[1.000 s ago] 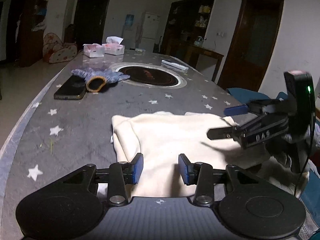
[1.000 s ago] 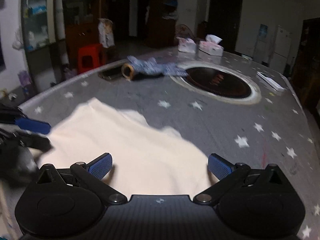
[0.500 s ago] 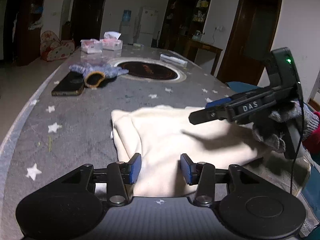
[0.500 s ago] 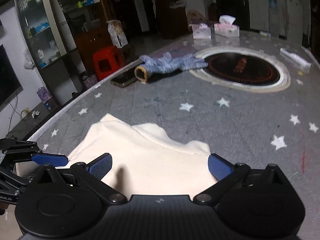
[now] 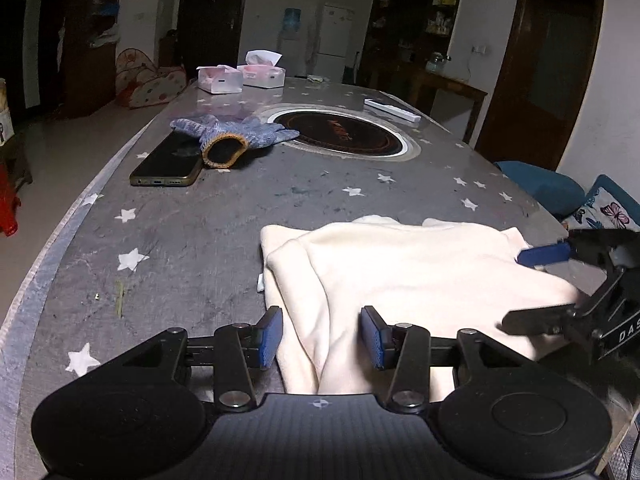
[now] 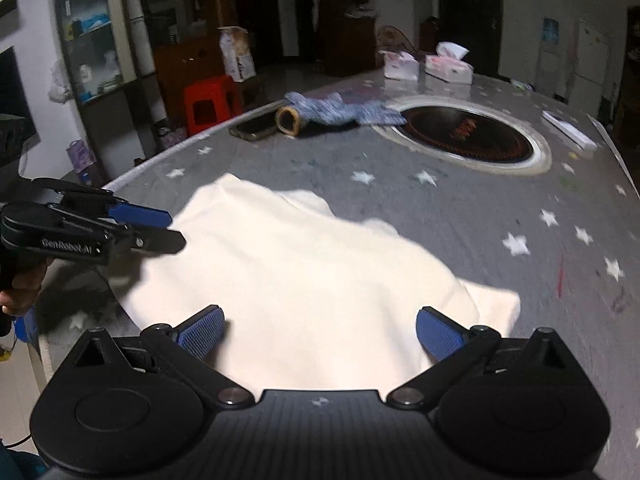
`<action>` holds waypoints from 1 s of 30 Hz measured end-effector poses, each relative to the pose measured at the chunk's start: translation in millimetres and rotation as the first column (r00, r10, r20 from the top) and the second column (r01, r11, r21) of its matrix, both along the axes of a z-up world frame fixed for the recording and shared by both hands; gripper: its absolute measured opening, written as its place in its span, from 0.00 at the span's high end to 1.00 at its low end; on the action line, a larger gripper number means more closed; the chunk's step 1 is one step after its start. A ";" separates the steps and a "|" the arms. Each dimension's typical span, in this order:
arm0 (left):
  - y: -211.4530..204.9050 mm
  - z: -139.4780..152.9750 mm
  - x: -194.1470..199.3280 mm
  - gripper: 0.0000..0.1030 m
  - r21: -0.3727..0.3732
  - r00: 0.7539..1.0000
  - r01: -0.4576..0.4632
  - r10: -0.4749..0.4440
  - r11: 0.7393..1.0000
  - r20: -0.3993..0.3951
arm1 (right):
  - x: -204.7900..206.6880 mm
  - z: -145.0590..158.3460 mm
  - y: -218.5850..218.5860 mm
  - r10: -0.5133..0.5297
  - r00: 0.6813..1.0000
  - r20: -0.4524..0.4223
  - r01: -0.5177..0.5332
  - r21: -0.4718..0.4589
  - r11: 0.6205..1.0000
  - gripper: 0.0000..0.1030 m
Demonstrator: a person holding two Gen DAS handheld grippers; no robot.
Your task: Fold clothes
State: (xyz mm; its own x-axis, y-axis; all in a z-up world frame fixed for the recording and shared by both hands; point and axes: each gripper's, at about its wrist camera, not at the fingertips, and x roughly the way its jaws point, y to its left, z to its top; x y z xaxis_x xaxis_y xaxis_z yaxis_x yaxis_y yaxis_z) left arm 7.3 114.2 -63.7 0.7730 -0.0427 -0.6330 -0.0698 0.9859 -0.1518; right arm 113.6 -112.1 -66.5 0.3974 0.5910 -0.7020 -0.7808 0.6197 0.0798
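Two claws, left gripper [image 5: 320,338] partly spread and right gripper [image 6: 320,326] spread wide, hover empty over a folded cream garment [image 5: 400,272] lying between and ahead of their fingers, probably mid-fold; next likely pinching an edge.

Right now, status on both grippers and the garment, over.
Left gripper open, straddling the near edge of the cream garment. Right gripper open wide over it, gripping nothing. Phone and glove lie far up the table, clear.
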 end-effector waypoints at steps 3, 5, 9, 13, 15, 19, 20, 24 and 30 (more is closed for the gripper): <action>-2.1 -0.3 0.5 0.56 0.000 1.000 -0.002 0.002 1.000 -0.004 | 2.1 -6.3 -5.3 -0.027 1.000 -0.015 0.026 -0.005 1.000 0.00; -5.1 -0.1 1.2 0.56 0.009 1.000 0.005 -0.005 1.000 -0.005 | 1.8 -8.2 -7.8 -0.025 1.000 -0.010 0.025 -0.005 1.000 0.00; -7.0 -1.1 3.2 0.56 -0.014 1.000 0.008 -0.008 1.000 -0.009 | -0.3 -10.7 -11.7 -0.012 1.000 0.016 0.012 -0.014 1.000 0.00; -13.6 -2.6 6.6 0.56 -0.034 0.999 0.030 -0.031 0.999 -0.009 | 1.2 -11.6 -22.2 -0.030 0.999 0.029 0.031 -0.018 0.999 0.00; -18.0 -4.1 9.7 0.56 -0.048 0.999 0.039 -0.039 0.998 -0.004 | 2.2 -11.9 -28.2 -0.043 0.999 0.033 0.044 -0.018 0.999 0.00; -32.1 -3.7 21.2 0.55 -0.047 0.998 0.066 -0.066 0.997 -0.002 | 4.3 -12.5 -40.1 -0.069 0.997 0.042 0.070 -0.019 0.997 0.00; -35.7 -3.5 24.0 0.55 -0.046 0.997 0.073 -0.073 0.996 -0.002 | 5.0 -12.5 -43.3 -0.077 0.996 0.044 0.078 -0.020 0.997 0.00; -45.4 2.5 27.9 0.54 -0.022 0.997 0.078 -0.078 0.997 0.001 | 10.0 -9.9 -58.1 -0.123 0.991 0.047 0.124 -0.024 0.992 0.00; -50.3 7.7 21.3 0.54 0.029 0.997 0.068 -0.068 0.997 0.022 | 5.6 2.9 -66.3 -0.175 0.982 0.071 0.174 0.019 0.984 0.00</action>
